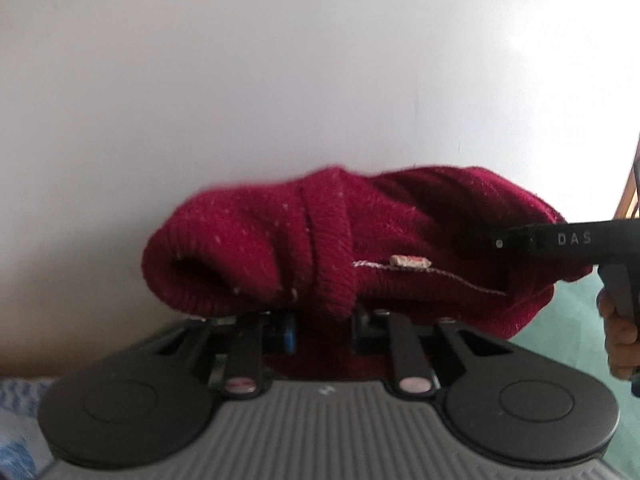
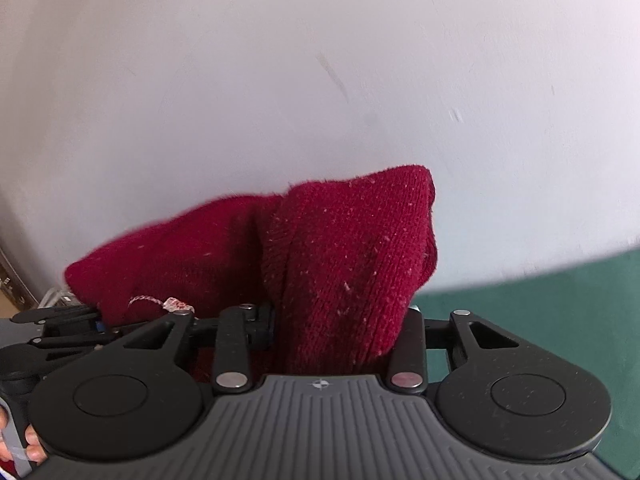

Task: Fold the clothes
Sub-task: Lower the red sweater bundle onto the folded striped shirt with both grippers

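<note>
A dark red knitted garment (image 1: 320,236) with a small white label (image 1: 410,261) is bunched up and held in the air in front of a white wall. My left gripper (image 1: 322,320) is shut on its lower edge; the fabric hides the fingertips. The right gripper's black body (image 1: 568,240) reaches into the garment from the right. In the right wrist view my right gripper (image 2: 340,340) is shut on a thick fold of the same garment (image 2: 344,264), fingertips hidden. The left gripper (image 2: 60,320) shows at the far left, close beside it.
A white wall (image 1: 320,80) fills the background in both views. A green surface (image 2: 540,312) lies below at the right. Blue and white patterned cloth (image 1: 20,420) shows at the lower left. A wooden piece (image 1: 630,196) stands at the right edge.
</note>
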Motion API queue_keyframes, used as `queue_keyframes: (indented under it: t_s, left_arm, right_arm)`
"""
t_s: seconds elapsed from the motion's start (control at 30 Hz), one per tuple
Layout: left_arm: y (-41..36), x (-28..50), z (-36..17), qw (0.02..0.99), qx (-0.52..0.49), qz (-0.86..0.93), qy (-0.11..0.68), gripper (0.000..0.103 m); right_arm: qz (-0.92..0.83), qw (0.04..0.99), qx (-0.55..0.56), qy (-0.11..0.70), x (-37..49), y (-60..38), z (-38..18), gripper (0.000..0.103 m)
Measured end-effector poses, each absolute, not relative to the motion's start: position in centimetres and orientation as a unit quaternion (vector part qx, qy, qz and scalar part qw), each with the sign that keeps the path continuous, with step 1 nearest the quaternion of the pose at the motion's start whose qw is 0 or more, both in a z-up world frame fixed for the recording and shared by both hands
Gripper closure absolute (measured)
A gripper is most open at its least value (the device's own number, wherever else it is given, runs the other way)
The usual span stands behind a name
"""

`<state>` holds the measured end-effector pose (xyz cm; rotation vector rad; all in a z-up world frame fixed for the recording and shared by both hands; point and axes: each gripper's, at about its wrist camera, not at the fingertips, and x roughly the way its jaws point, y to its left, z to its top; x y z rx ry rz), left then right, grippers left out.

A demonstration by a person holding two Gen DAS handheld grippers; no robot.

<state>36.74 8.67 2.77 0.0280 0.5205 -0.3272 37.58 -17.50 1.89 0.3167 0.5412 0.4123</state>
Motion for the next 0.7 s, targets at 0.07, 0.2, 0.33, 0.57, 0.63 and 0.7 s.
queue_keyframes:
  t_s: [0.07,0.2,0.33,0.57,0.63,0.7]
  left_arm:
    - [9.6,36.1,4.4,0.959,0.006,-0.156,0.237,0.083]
    - [11.1,35.9,5.8,0.962,0.006,-0.14,0.234,0.083]
    - [10.6,36.7,3.0,0.949,0.034,-0.128,0.285,0.079]
    - [12.2,33.0,1.9,0.944,0.067,-0.139,0.291,0.053]
    - [14.5,31.0,3.3,0.95,0.069,-0.141,0.27,0.039]
    - [17.1,28.3,5.0,0.957,0.068,-0.139,0.245,0.027]
  right_arm:
    - [0.211,0.931,0.173,0.243,36.9,-17.3,3.3,0.063]
    - [0.244,0.921,0.196,0.23,36.7,-16.4,4.9,0.063]
    - [0.224,0.918,0.183,0.27,37.6,-14.9,3.2,0.063]
    - [0.19,0.919,0.154,0.308,37.9,-15.2,0.6,0.048]
    - [0.187,0.927,0.163,0.282,36.8,-16.3,2.1,0.047]
    - [0.191,0.937,0.152,0.25,35.4,-17.0,3.8,0.046]
